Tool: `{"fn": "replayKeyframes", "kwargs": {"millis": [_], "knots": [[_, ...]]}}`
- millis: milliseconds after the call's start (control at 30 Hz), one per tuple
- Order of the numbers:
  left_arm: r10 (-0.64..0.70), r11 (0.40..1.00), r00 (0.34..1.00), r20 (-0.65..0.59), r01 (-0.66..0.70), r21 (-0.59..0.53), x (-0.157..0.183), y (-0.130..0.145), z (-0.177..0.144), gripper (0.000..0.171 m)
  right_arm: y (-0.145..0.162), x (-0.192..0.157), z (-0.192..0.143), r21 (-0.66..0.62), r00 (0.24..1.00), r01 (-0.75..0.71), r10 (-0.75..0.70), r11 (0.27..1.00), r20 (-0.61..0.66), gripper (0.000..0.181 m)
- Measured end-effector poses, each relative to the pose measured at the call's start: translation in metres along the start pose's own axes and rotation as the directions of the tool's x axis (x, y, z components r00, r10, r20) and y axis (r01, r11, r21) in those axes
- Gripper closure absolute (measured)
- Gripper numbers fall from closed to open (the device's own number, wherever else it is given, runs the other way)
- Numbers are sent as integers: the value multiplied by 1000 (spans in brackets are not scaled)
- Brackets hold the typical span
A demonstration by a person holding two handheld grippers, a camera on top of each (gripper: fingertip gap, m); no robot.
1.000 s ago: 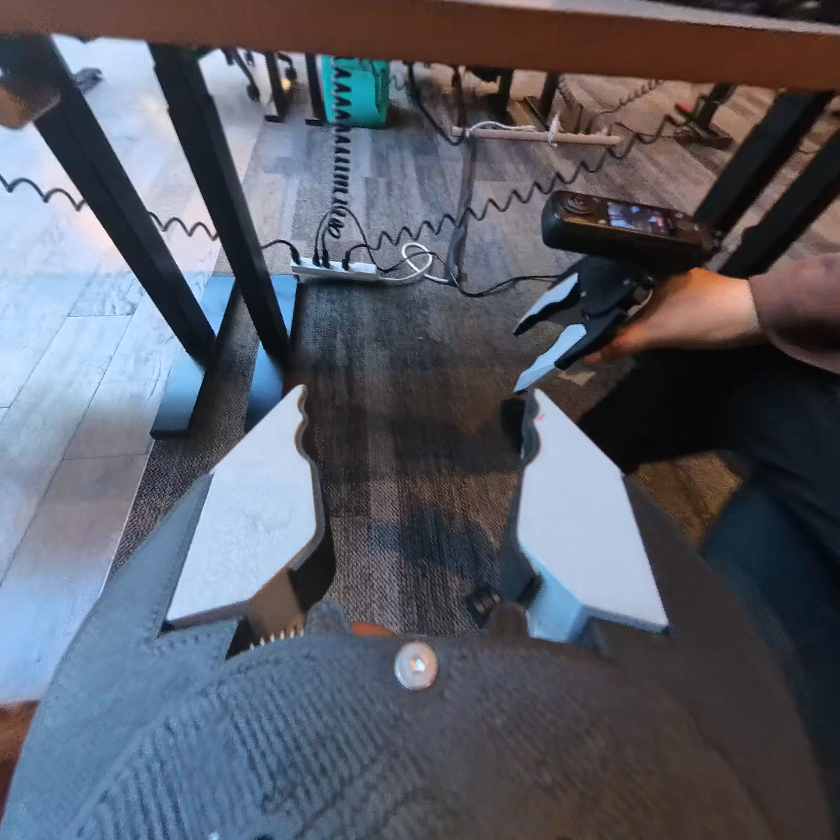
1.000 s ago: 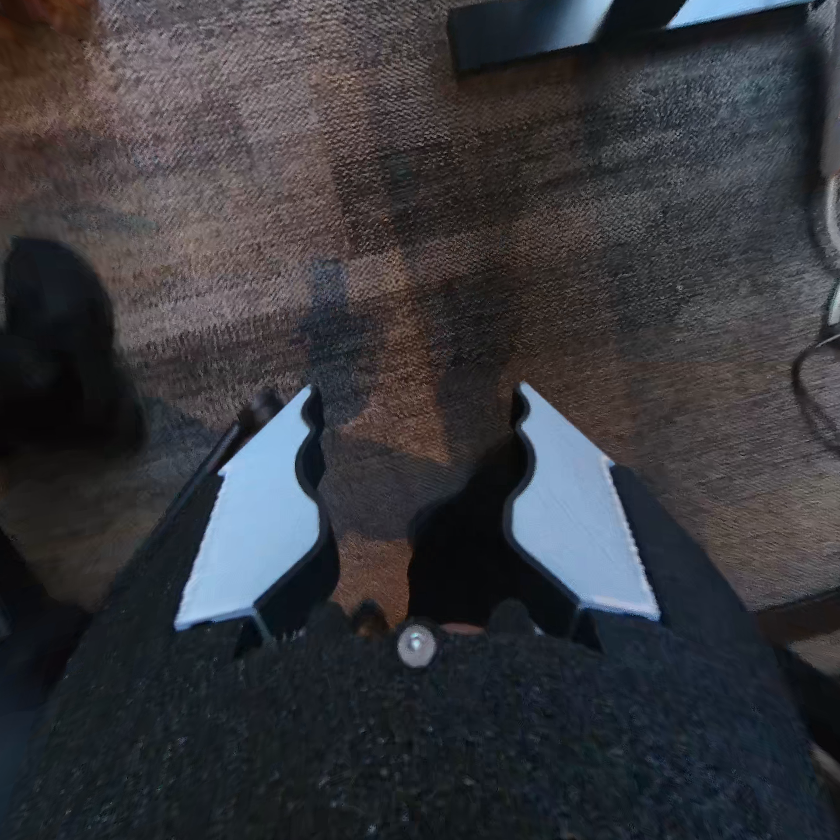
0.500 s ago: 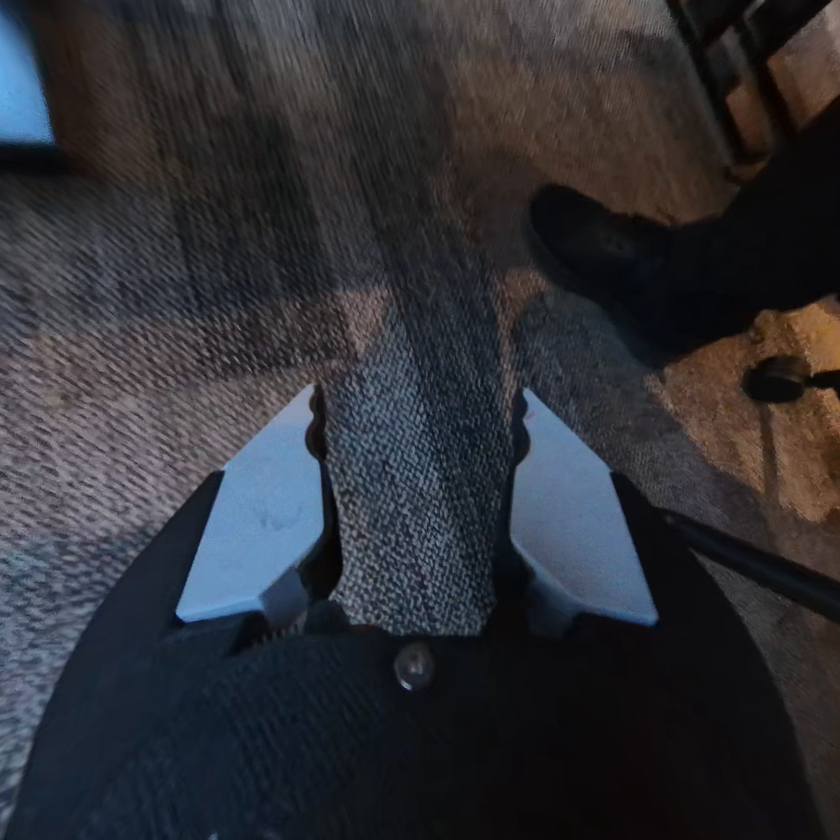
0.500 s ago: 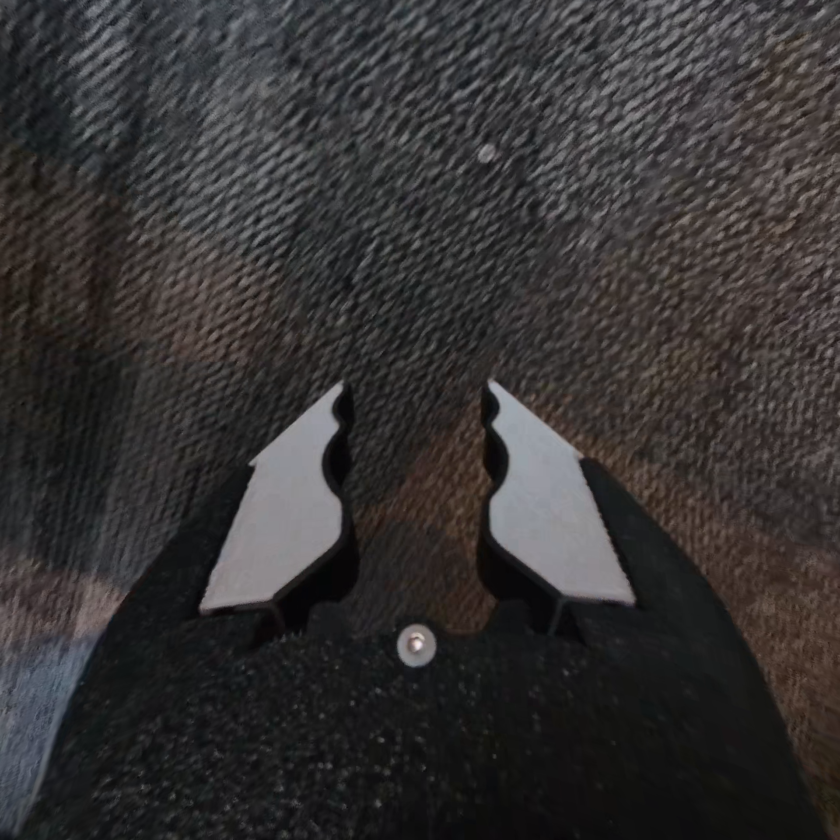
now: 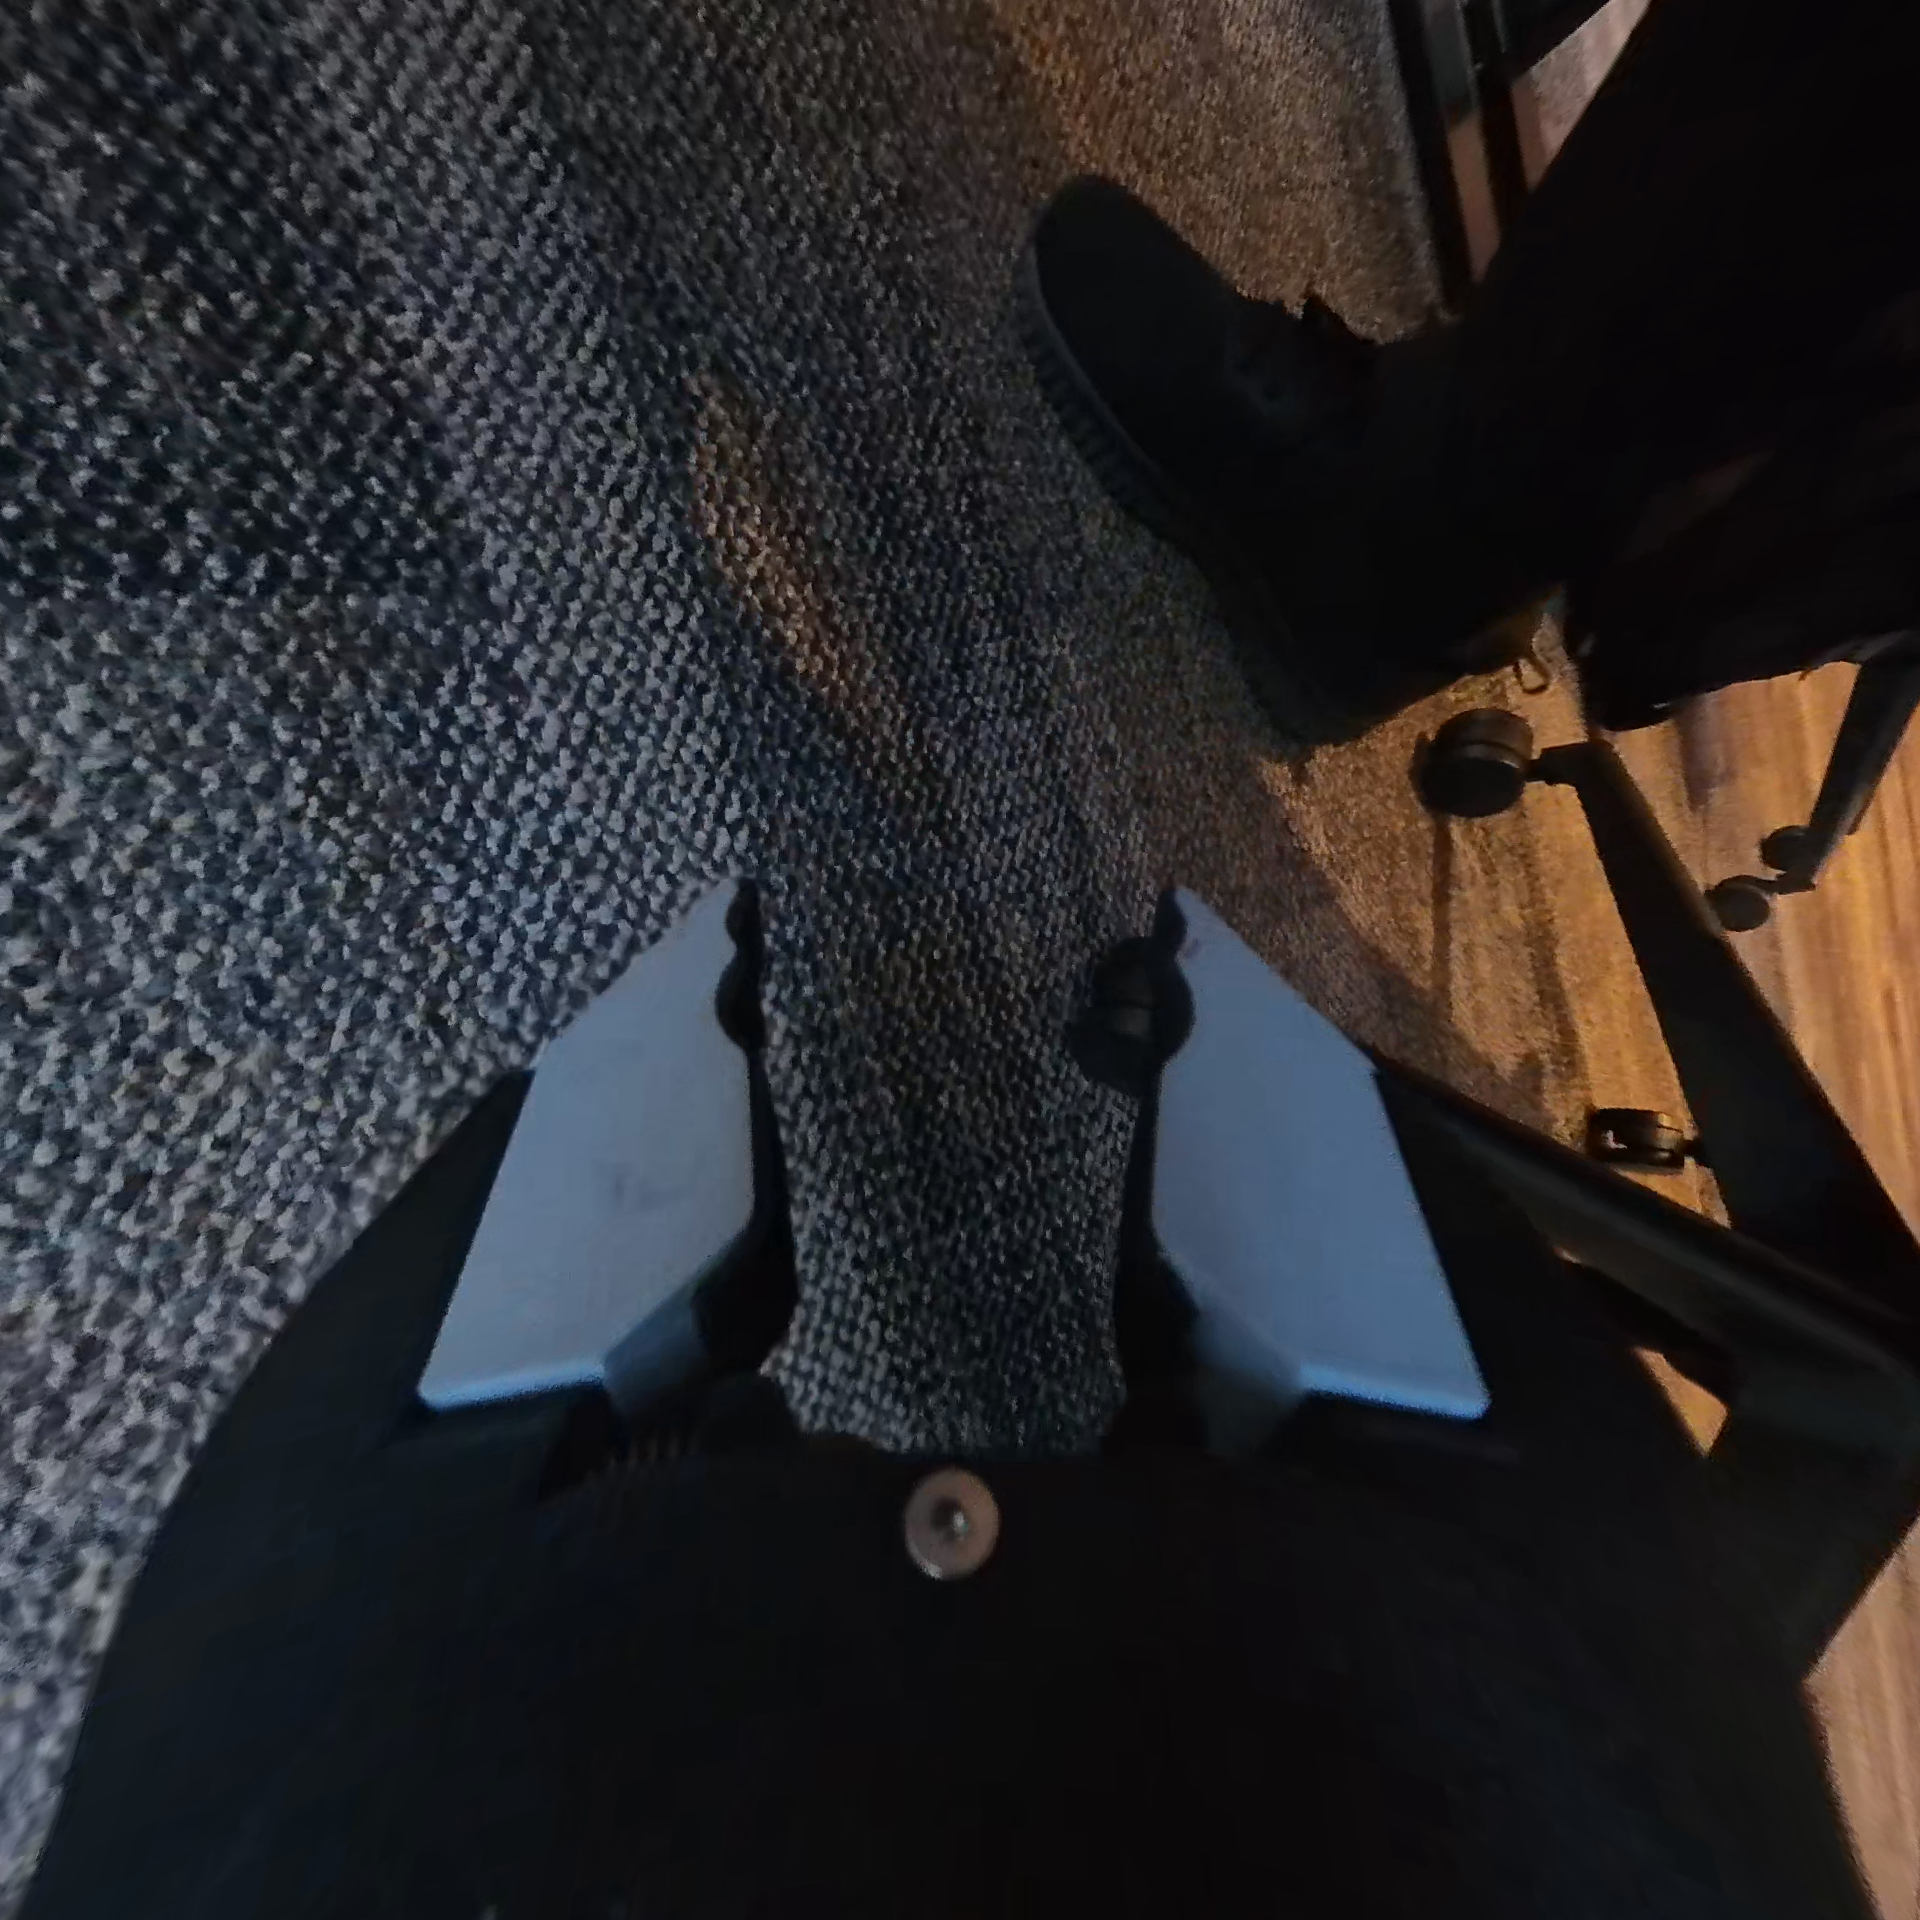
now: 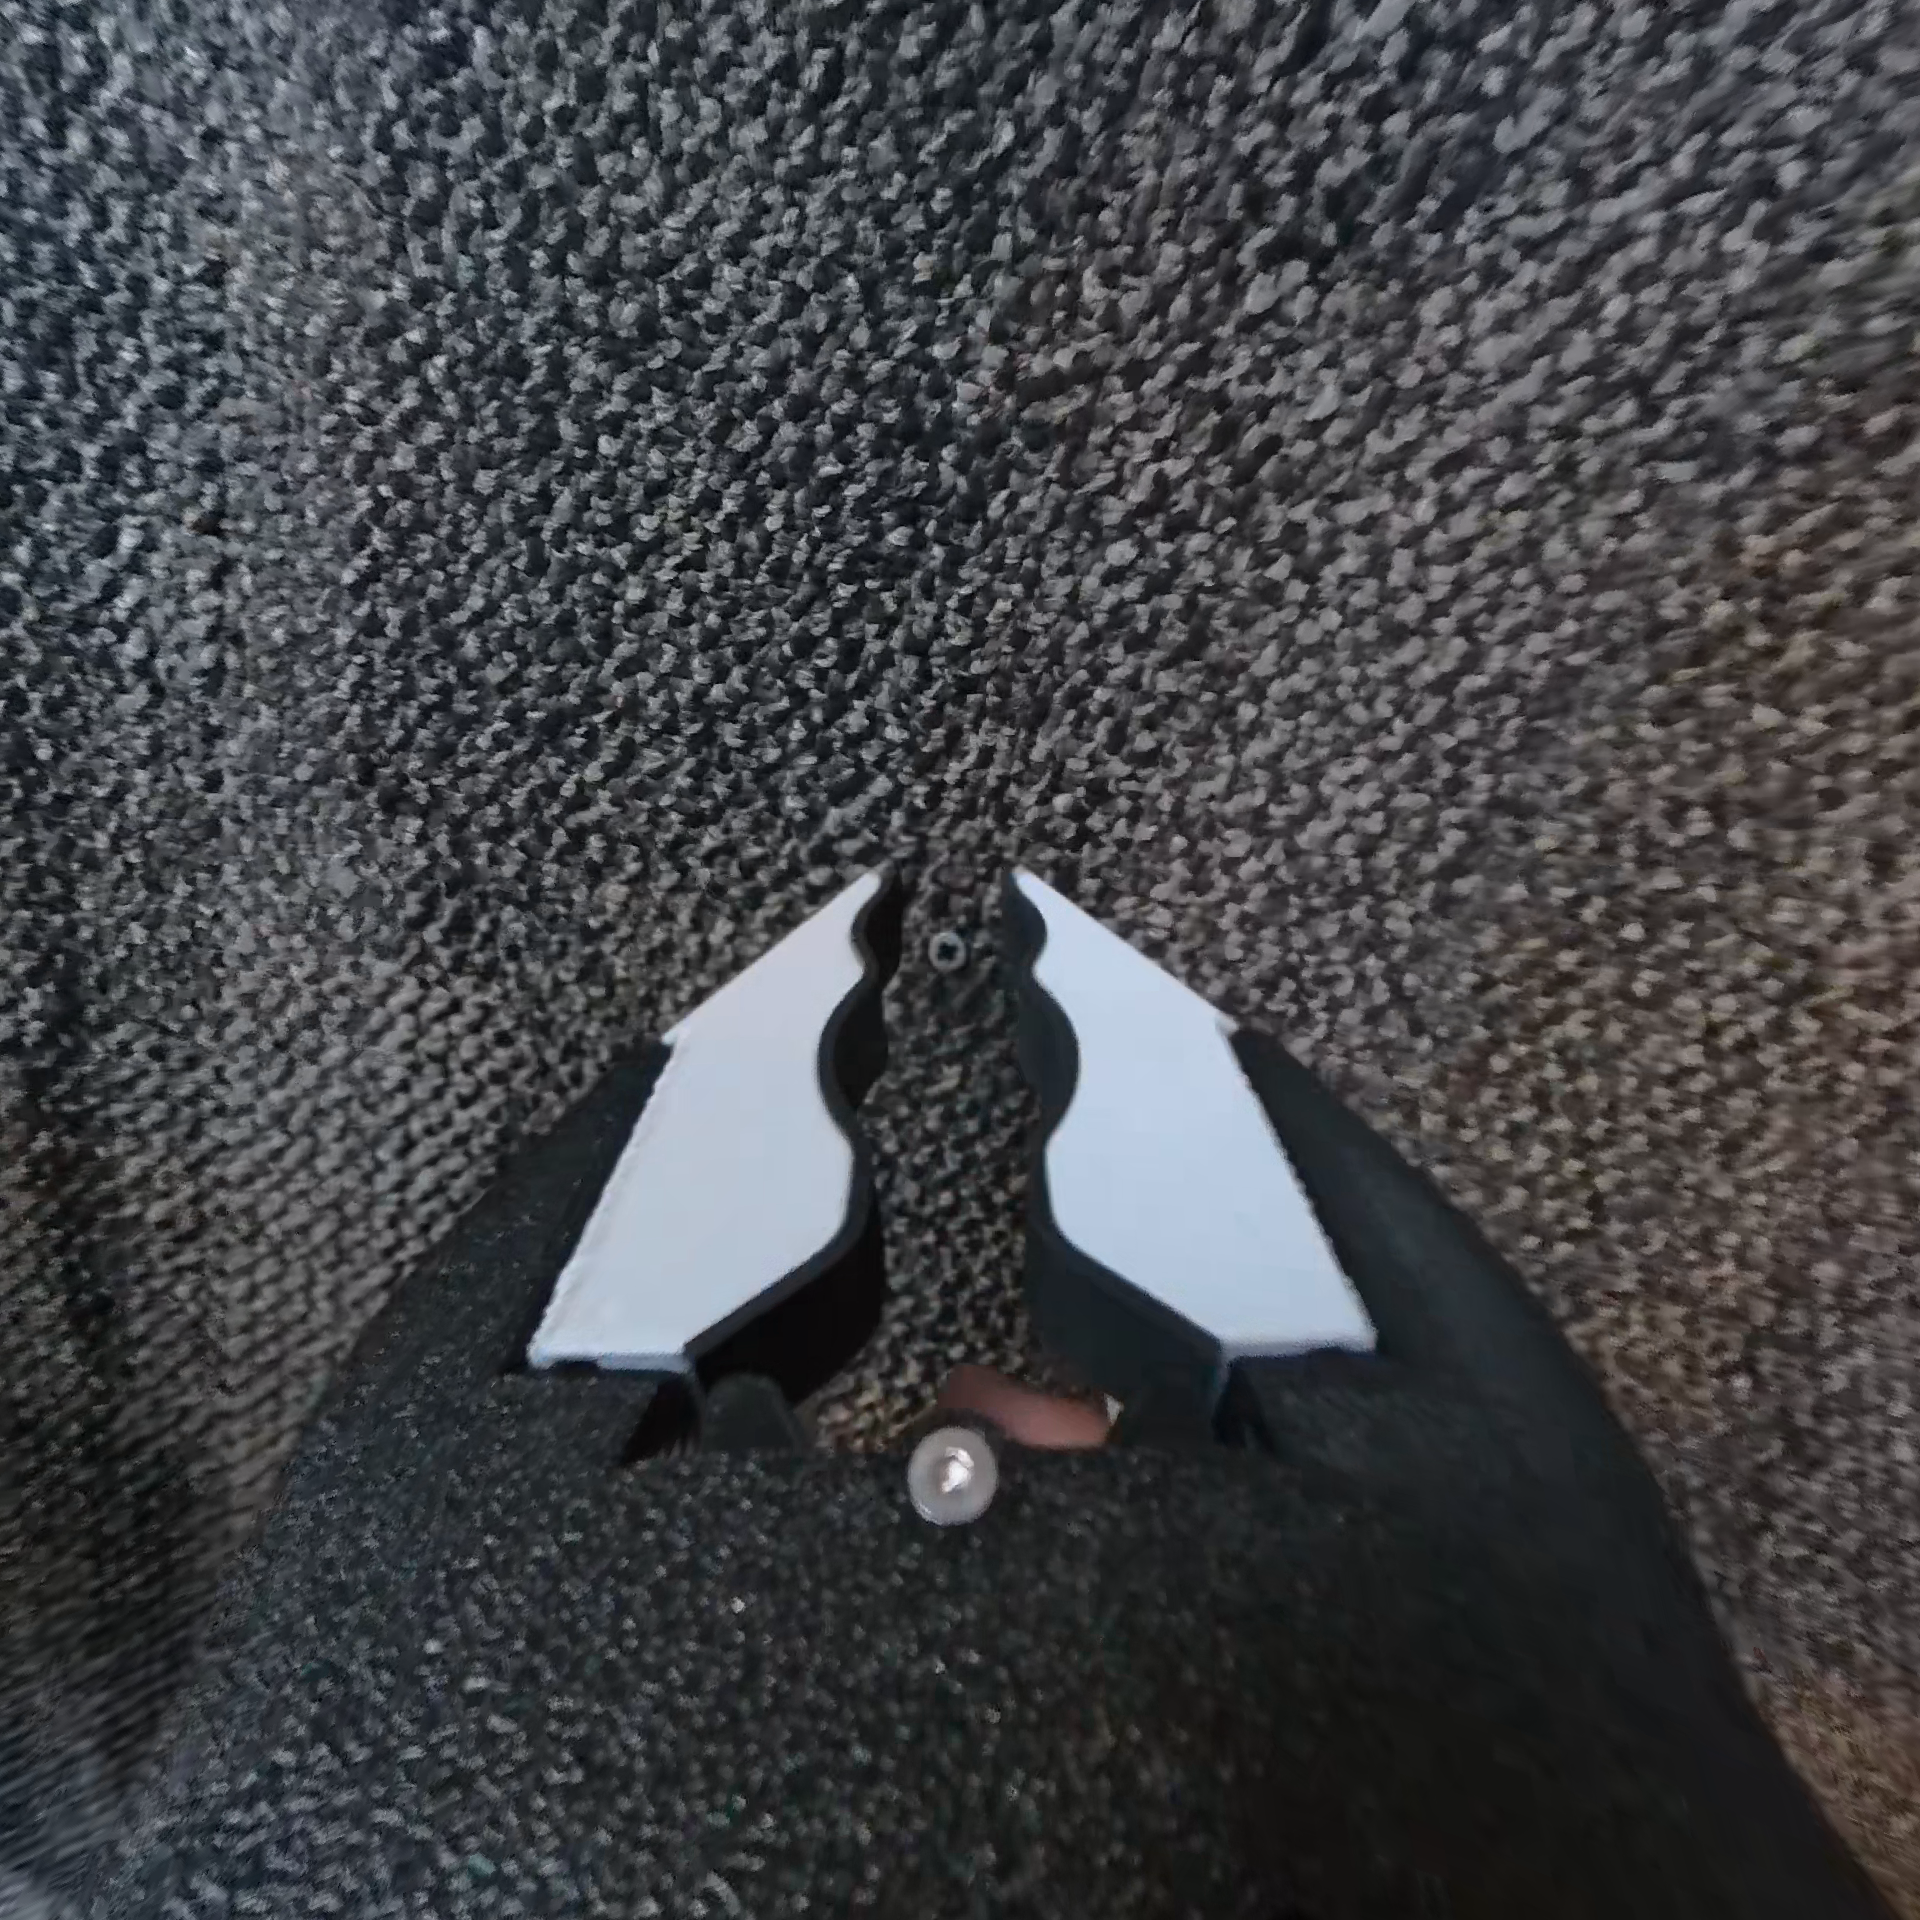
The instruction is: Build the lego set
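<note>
One small dark round piece (image 6: 948, 951) is seen lying on the speckled grey carpet (image 6: 935, 416), right between the fingertips of the right gripper (image 6: 953, 883); whether it belongs to the lego set cannot be told, since it is too small. The white fingers (image 6: 748, 1122) of that gripper are held only narrowly apart, one on each side of the piece, and no contact with it can be made out. A bit of a person's finger (image 6: 1029, 1418) is visible at the near end of the gap, just behind the silver screw (image 6: 951, 1486) in the black body. The left gripper (image 5: 958, 899) is held wide apart above the same carpet, with nothing between its fingers. Far to the right in the left wrist view, a black shoe (image 5: 1195, 416) is planted on the carpet, and beyond it a black chair castor (image 5: 1475, 769) is seen at the edge of a wooden floor (image 5: 1849, 1039)
</note>
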State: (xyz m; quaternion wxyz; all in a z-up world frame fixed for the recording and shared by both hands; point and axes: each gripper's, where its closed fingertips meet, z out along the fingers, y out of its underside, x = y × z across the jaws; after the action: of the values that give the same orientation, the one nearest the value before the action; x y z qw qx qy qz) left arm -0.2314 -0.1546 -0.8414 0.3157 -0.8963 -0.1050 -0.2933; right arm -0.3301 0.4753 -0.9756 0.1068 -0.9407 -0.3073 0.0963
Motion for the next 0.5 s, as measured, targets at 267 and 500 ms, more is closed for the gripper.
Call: {"fn": "replayKeyframes", "kwargs": {"millis": [267,500], "knots": [[-5,1000,1000,10,5,2,-16,-10,1,102,14,1,8,-35,999,-36,36,999,-3,171],[-18,1000,1000,6,18,-10,-16,-3,1,103,15,3,8,-28,999,-31,31,999,-16,175]]}}
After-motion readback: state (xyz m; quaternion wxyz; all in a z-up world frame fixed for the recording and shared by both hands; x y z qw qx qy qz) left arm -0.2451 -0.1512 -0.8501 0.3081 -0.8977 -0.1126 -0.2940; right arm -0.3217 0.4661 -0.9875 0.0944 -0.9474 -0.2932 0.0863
